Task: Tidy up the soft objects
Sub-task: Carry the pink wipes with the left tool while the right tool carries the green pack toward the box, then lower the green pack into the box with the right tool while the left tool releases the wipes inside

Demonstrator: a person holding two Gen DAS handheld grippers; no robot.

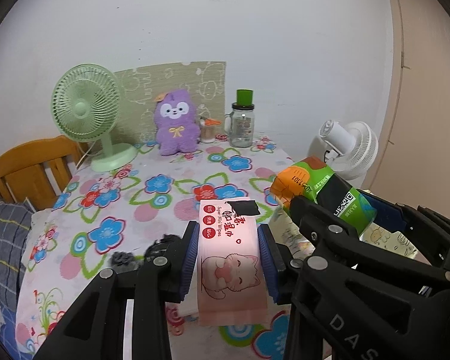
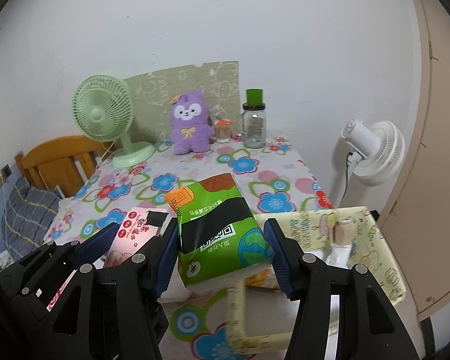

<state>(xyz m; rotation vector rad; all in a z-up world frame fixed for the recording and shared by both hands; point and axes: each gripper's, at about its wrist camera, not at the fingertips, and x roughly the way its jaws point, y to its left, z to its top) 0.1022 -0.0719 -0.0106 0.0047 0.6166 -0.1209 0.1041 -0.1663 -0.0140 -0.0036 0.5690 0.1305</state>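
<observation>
Pink wipes pack (image 1: pixel 228 258) is clamped in the left gripper (image 1: pixel 228 258); green tissue pack (image 2: pixel 222 234) is clamped in the right gripper (image 2: pixel 222 252). Both are held above the floral tablecloth (image 1: pixel 129 198). Step in hand: carrying. The next move likely calls for lowering each into the yellow fabric bin (image 2: pixel 387 258), just right.

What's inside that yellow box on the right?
Inside the yellow box stands something pale and bottle-like, with whitish wrapping below it. The green tissue pack held in the right gripper and the gripper's arms cover the rest.
</observation>
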